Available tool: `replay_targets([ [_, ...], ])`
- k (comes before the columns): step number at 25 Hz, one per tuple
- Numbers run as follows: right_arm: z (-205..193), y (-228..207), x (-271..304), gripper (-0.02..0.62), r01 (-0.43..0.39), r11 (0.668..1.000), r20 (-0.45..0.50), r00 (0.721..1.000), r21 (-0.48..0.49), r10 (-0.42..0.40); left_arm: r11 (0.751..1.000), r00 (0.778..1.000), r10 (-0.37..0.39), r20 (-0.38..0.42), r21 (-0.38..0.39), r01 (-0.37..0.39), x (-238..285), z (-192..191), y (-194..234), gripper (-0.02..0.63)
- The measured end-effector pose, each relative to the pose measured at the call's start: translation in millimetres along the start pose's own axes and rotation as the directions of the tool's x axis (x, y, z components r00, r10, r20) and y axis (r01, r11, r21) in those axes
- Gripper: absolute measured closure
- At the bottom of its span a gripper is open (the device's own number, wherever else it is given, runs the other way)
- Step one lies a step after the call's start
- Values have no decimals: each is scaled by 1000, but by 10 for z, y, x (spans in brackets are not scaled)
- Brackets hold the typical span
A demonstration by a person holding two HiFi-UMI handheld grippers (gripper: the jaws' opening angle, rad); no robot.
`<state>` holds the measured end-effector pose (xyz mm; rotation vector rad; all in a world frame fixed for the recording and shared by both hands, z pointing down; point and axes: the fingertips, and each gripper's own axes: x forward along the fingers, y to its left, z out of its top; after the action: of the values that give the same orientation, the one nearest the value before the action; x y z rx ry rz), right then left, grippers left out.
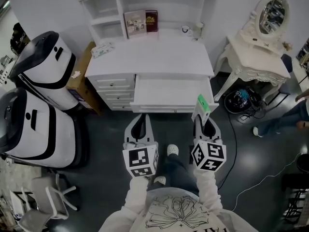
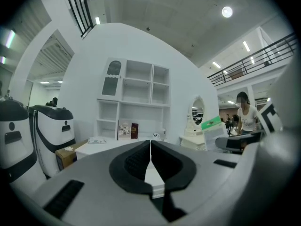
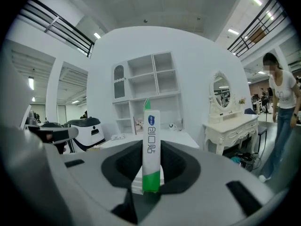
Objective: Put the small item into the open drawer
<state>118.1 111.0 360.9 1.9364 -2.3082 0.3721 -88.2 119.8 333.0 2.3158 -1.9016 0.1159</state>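
A slim white and green box (image 3: 151, 149) stands upright between the jaws of my right gripper (image 3: 151, 166), which is shut on it. In the head view the box (image 1: 202, 106) pokes out of the right gripper (image 1: 204, 122) just in front of the open drawer (image 1: 171, 92) of the white desk (image 1: 149, 57). My left gripper (image 1: 140, 125) hovers beside it, below the drawer's front. Its jaws (image 2: 150, 161) are shut with nothing between them. From the left gripper view the box (image 2: 212, 124) shows at the right.
White shelves (image 1: 154, 6) hold two books (image 1: 141, 21) and a cup (image 1: 187, 30). A tissue pack (image 1: 101, 50) lies at the desk's left. Two large white machines (image 1: 34, 100) and a cardboard box (image 1: 79, 74) stand left. A vanity table (image 1: 258, 50) and cables (image 1: 241, 100) are right. A person (image 3: 281, 107) stands far right.
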Motion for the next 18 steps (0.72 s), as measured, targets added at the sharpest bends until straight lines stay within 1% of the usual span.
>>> replay_targets([
  [8,284,-319,932,506,-44,999,1,999,12,44,999,999,45,1,24,-45,902,209,19,598],
  [18,677,-705,2010,506,-102,995,-9,995,-5,102,996,996,92,-4,10,-92,1976,390,-32,598],
])
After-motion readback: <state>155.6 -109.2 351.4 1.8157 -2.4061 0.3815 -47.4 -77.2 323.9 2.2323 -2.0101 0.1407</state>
